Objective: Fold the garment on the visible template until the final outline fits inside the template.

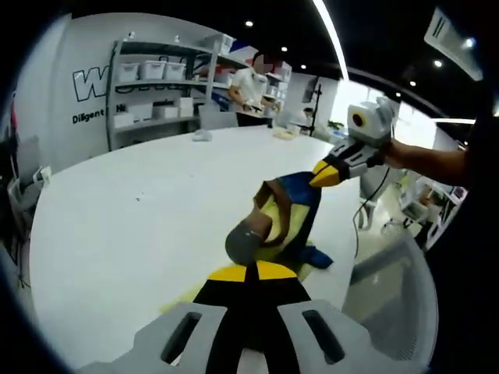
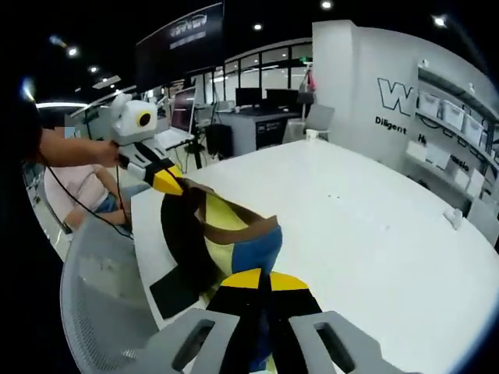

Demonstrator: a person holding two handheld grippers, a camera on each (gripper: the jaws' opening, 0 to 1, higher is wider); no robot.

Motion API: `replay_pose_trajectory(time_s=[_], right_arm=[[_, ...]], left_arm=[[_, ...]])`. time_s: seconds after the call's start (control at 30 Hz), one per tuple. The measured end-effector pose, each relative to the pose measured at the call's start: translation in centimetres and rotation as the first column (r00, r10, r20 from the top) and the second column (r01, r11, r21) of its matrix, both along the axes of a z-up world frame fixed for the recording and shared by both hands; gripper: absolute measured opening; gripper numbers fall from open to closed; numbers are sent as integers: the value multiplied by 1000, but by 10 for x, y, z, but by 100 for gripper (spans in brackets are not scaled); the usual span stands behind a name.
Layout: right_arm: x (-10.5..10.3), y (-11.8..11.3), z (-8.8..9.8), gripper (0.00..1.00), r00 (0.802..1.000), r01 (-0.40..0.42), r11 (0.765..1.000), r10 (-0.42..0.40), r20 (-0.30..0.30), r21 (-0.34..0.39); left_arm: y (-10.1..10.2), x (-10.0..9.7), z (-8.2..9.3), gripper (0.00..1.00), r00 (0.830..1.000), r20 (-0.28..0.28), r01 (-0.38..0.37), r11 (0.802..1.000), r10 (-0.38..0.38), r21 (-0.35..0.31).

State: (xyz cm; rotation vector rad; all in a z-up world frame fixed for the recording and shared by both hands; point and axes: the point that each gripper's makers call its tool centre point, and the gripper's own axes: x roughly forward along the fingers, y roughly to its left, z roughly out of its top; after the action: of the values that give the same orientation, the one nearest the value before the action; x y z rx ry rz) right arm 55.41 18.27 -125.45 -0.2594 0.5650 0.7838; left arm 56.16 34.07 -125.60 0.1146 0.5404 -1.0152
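Garment [image 1: 284, 214], blue, yellow and brown, hangs stretched between both grippers above the white bench [image 1: 140, 226]. Left gripper [image 1: 251, 274] and right gripper [image 2: 260, 282] each pinch one end, fingers closed on cloth. Right gripper view adds a black template [image 2: 175, 290] at the bench edge.

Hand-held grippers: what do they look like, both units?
Each hand-held gripper has light grey moulded jaw arms with slotted cut-outs, a black centre and yellow tips: left, right. Seen from the opposite view, each unit has a white housing, yellow-and-black jaws and a thin black cable trailing from it.
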Motion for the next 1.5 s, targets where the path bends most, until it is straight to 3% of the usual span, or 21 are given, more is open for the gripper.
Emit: replay_pose_trajectory(time_s=[0.73, 1.5], right_arm=[[50, -1, 17, 0, 994, 68, 998, -70, 85, 17], [94, 0, 14, 0, 984, 113, 994, -112, 141, 1]], left_arm=[[-4, 55, 15, 0, 999, 35, -36, 999, 37, -16], [-7, 95, 14, 0, 998, 37, -60, 998, 60, -17]])
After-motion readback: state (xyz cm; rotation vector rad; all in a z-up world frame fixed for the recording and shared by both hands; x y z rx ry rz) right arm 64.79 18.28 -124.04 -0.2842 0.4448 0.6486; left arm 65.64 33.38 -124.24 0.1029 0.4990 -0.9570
